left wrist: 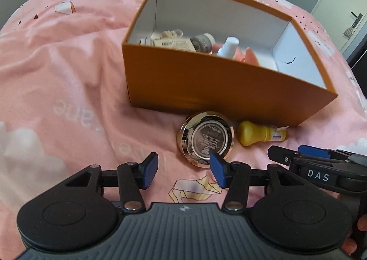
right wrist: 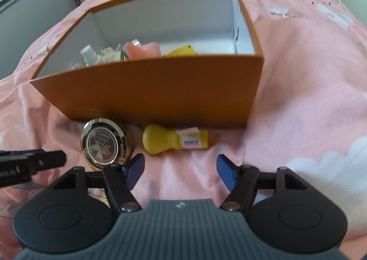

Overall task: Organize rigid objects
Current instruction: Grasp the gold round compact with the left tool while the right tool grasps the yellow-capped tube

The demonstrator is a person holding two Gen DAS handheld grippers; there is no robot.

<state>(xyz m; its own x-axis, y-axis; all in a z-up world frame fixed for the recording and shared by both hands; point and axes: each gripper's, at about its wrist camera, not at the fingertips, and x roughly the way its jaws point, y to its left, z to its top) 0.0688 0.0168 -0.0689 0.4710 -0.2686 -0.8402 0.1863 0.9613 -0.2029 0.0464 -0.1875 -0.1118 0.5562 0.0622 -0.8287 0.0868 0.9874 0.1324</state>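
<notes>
Both grippers point steeply down at the pink bed point(left wrist: 57, 76), side by side. The left gripper point(left wrist: 183, 169) has its jaws apart and empty, just before the round metal tin point(left wrist: 205, 139). The right gripper point(right wrist: 181, 169) also has open, empty jaws, near the yellow bottle point(right wrist: 174, 142). Both things lie against the orange box point(left wrist: 206, 86).

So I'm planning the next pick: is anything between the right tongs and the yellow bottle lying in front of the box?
Nothing visible. The right tongs stand open over bare pink bedding, with the yellow bottle just ahead; the round tin lies off to its left.
</notes>
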